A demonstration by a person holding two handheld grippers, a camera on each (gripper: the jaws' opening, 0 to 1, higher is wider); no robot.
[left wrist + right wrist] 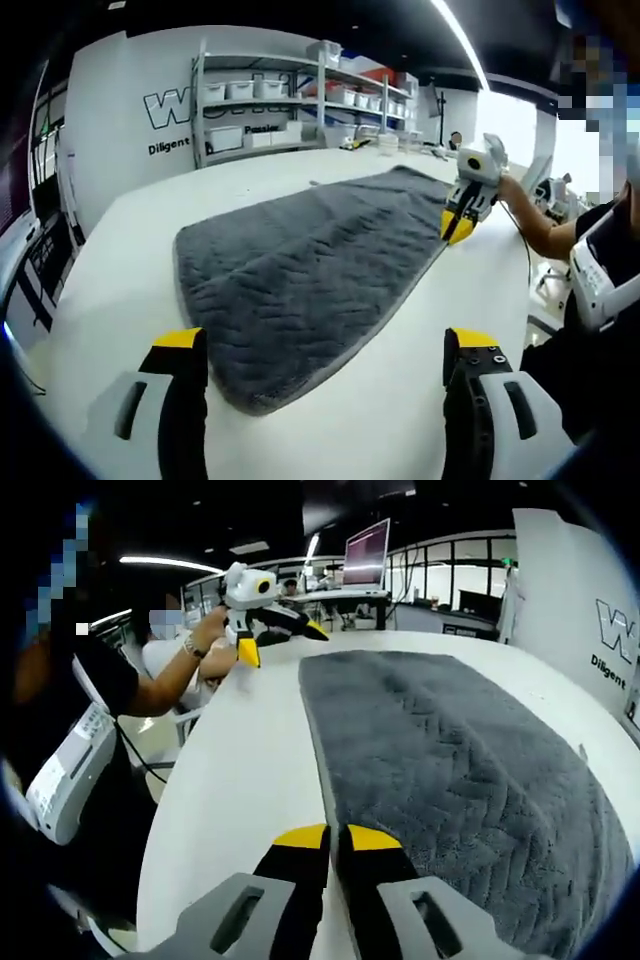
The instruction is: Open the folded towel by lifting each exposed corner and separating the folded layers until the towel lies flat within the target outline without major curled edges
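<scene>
A grey towel [310,260] with a zigzag weave lies lengthwise on the white table [110,300], and its near end looks thick and doubled. My left gripper [325,345] hovers open over that near end, its jaws wide apart and holding nothing. In the right gripper view, a hand holds the left gripper [280,640] above the table beyond the towel's [450,770] far corner. My right gripper [336,840] is shut on the towel's long hemmed edge, which runs straight into its jaws. In the left gripper view, the right gripper [452,232] sits at the towel's right edge.
Metal shelves [280,90] with white bins stand behind the table against a lettered wall. A person [600,260] stands at the table's right side. Desks with a monitor [366,552] lie past the far table edge. Bare white tabletop [240,770] flanks the towel.
</scene>
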